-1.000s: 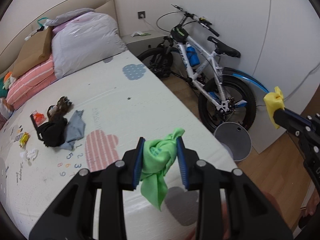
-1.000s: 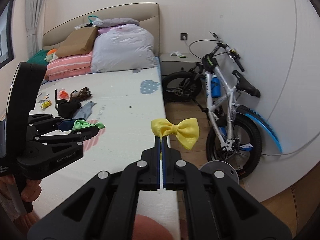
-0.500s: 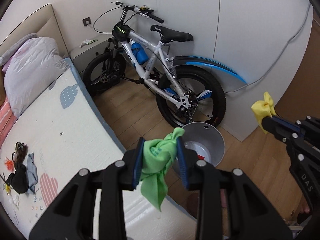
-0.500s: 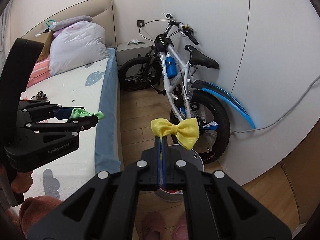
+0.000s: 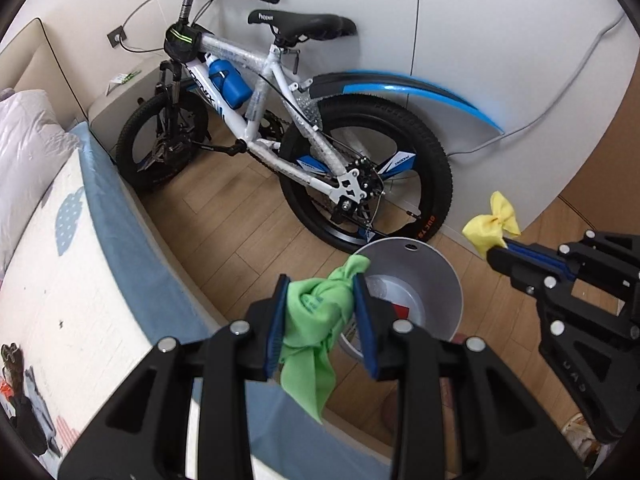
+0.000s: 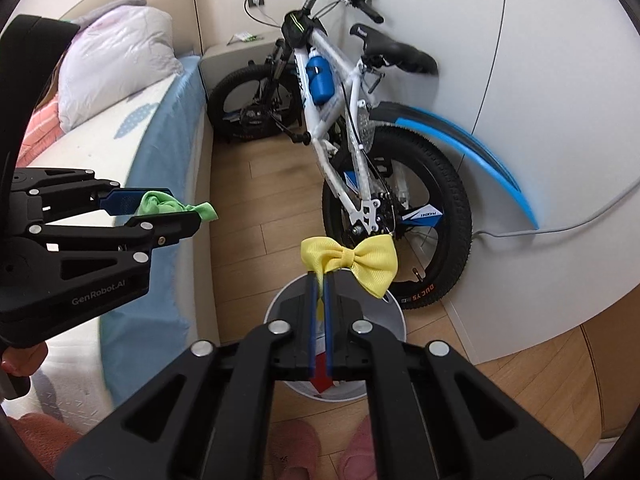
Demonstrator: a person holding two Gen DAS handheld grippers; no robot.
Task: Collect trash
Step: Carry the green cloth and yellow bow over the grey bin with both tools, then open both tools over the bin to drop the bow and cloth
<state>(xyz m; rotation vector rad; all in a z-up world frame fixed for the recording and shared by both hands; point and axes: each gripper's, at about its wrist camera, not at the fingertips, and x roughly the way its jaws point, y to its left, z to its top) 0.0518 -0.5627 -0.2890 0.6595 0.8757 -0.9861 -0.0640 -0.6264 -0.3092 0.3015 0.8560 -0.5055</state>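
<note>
Since the earlier frames, both our views have swung off the bed toward the floor, and the grey bin now sits closer and lower centre in each. Left wrist view: our left gripper has its jaws clamped on a crumpled green cloth, one tail hanging below the pads at lower centre. Just behind it, the grey bin stands on the wooden floor, a red scrap visible inside. At right of frame, our right gripper is pressed together on a yellow bow, which shows to the right of the bin. A white and blue bicycle fills the upper centre, leaning by the white wall; the bed with its blue sheet edge occupies the left. Right wrist view: our right gripper at lower centre is closed on the lower edge of the yellow bow, directly in front of the bin, whose rim shows on either side of the jaws. At left of frame, our left gripper grips the green cloth in front of the bed's edge. The bicycle stands upper centre; pink slippers show at the bottom edge.
</note>
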